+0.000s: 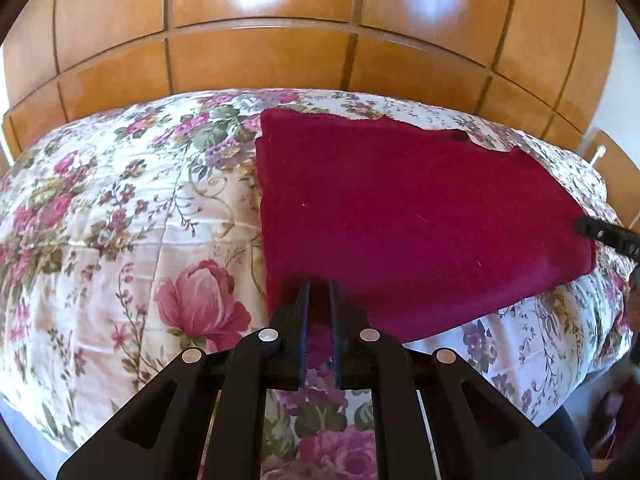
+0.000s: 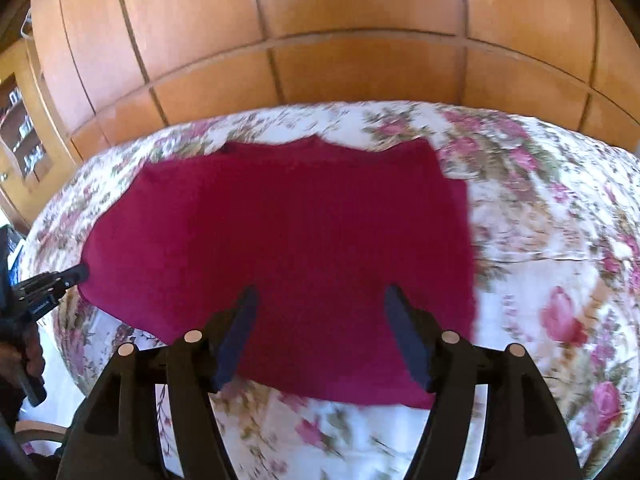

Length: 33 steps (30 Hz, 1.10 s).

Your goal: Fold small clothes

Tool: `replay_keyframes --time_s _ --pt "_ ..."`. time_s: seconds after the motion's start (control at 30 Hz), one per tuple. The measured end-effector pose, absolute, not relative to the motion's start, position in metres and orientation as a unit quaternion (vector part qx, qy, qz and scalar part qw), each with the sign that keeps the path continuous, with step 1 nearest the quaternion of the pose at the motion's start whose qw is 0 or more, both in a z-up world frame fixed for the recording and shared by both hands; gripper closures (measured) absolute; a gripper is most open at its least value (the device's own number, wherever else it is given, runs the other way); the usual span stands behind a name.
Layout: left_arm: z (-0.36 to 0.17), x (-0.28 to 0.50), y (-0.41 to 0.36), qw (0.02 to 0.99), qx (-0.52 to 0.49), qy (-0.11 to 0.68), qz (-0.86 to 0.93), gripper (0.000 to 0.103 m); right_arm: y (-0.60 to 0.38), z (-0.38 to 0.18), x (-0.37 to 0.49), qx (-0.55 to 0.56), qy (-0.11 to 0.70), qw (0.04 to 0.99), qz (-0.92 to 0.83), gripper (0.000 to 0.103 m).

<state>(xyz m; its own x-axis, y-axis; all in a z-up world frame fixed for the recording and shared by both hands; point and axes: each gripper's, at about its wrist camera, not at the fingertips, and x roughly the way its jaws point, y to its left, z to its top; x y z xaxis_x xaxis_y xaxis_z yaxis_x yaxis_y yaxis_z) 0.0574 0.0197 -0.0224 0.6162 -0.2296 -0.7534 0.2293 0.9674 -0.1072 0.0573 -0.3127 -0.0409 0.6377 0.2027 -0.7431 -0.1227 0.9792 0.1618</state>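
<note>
We see a dark red garment [image 1: 400, 216] spread flat on a floral quilt [image 1: 120, 208] that covers a bed, with a wall of glossy wooden panels [image 1: 260, 56] behind it. In the left wrist view the cloth lies to the right of centre, its far edge uneven and its near left corner reaching down to the left gripper [image 1: 319, 286]. That gripper's two fingers stand close together with only a narrow gap, and red fabric fills the gap, so we read it as pinching the garment's near edge. At the right border of the same view the tip of the right gripper [image 1: 588, 227] shows beside the cloth's right corner. In the right wrist view, which is somewhat blurred, the garment [image 2: 288, 232] fills the middle of the quilt [image 2: 560, 240], and the right gripper [image 2: 320, 294] sits over its near part with fingers spread wide and nothing between them; we cannot tell whether the tips touch the fabric. At the left border there the left gripper [image 2: 76, 273] meets the cloth's left corner. The panels [image 2: 360, 72] run across the top, and a shelf unit [image 2: 24, 132] stands at far left.
</note>
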Motion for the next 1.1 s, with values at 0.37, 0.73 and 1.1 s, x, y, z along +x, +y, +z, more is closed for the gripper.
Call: replay_keyframes --time_s 0.37,0.73,1.1 --pt "-0.029 0.056 0.021 0.901 -0.002 0.422 -0.102 0.094 -0.314 -0.091 0.055 0.038 0.408 0.909 0.077 0.034" --pt "-0.004 0.042 0.015 0.916 0.018 0.393 -0.076 0.054 -0.313 -0.088 0.054 0.047 0.402 0.911 0.079 0.032" --pt "0.013 0.046 -0.005 0.927 0.045 0.366 -0.068 0.054 -0.319 -0.07 0.056 0.091 0.414 0.9 0.098 0.021"
